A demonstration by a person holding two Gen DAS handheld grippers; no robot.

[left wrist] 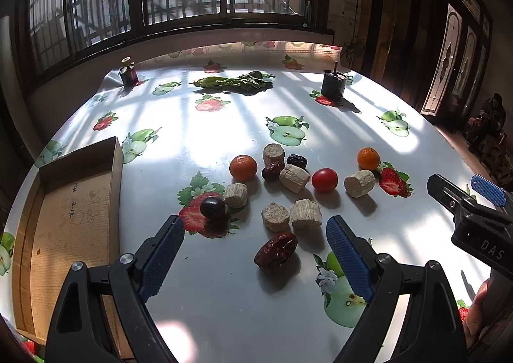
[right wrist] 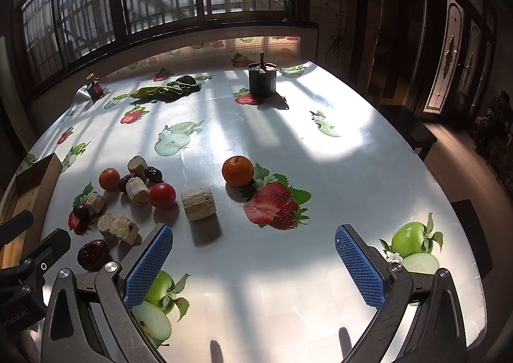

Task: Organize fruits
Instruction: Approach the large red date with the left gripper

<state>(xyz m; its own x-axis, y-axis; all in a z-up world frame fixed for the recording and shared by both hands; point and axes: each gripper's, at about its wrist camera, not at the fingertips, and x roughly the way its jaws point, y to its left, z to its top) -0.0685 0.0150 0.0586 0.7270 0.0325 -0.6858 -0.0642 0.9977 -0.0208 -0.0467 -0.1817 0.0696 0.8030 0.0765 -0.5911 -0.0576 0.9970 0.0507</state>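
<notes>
Loose fruit lies on the table: two oranges, a red tomato, a dark plum, and red dates, the nearest one between my left fingers' line. Beige cylindrical blocks lie among them. My left gripper is open and empty just above the nearest date. My right gripper is open and empty over bare table, near the right orange and a beige block. It also shows in the left wrist view.
An open cardboard box sits at the table's left edge. Green leafy vegetables, a small dark jar and a dark can stand at the far side. The tablecloth carries printed fruit pictures.
</notes>
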